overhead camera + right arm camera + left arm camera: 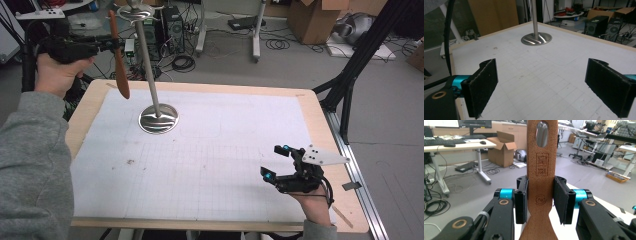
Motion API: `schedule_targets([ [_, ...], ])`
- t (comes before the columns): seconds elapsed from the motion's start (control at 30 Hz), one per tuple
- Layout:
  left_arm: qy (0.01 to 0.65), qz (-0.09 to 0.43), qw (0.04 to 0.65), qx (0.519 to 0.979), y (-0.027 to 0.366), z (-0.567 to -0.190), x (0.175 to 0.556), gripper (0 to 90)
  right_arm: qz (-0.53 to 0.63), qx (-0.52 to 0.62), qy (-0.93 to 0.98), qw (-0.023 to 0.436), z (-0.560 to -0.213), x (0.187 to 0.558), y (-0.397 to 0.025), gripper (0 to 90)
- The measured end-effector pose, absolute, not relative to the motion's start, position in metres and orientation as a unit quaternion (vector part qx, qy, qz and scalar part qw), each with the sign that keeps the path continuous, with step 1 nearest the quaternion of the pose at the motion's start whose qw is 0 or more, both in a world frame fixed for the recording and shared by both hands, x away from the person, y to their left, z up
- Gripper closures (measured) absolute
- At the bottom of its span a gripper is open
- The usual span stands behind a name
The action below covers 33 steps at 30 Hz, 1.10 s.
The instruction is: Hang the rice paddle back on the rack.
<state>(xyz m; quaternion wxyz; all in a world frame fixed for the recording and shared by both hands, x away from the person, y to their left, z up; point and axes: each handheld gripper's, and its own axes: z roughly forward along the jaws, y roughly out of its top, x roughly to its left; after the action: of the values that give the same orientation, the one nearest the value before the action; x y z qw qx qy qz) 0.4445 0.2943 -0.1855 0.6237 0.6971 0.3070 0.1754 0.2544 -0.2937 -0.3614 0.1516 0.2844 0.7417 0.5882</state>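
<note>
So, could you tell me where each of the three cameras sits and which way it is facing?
High view: above the person's side, looking forward and down on the table; both forearms, the left gripper and right gripper show.
Left gripper view: rides the left gripper, looking along its jaws, shut on a brown spatula, toward the room.
Right gripper view: rides the right gripper, jaws open, looking across the table at the metal stand.
Shared: the stand and table in the high and right gripper views.
</note>
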Motion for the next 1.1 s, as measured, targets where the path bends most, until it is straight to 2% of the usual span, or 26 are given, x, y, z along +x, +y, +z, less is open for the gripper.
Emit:
schedule_targets([
  [0.67,0.317,0.174,0.627,0.690,0.295,-0.188,0.443,63.9,0.586,0.290,0.741,0.151,-0.362,0.255,-0.294,9.9],
  [0.8,0.316,0.180,0.643,0.674,0.298,-0.189,0.439,56.7,0.588,0.290,0.740,0.153,-0.361,0.254,-0.295,9.9],
  [0.9,0.319,0.186,0.637,0.677,0.298,-0.191,0.435,47.7,0.588,0.290,0.740,0.153,-0.361,0.255,-0.295,10.0],
  [1.1,0.304,0.191,0.644,0.676,0.302,-0.197,0.424,37.0,0.589,0.287,0.740,0.152,-0.360,0.254,-0.293,10.0],
])
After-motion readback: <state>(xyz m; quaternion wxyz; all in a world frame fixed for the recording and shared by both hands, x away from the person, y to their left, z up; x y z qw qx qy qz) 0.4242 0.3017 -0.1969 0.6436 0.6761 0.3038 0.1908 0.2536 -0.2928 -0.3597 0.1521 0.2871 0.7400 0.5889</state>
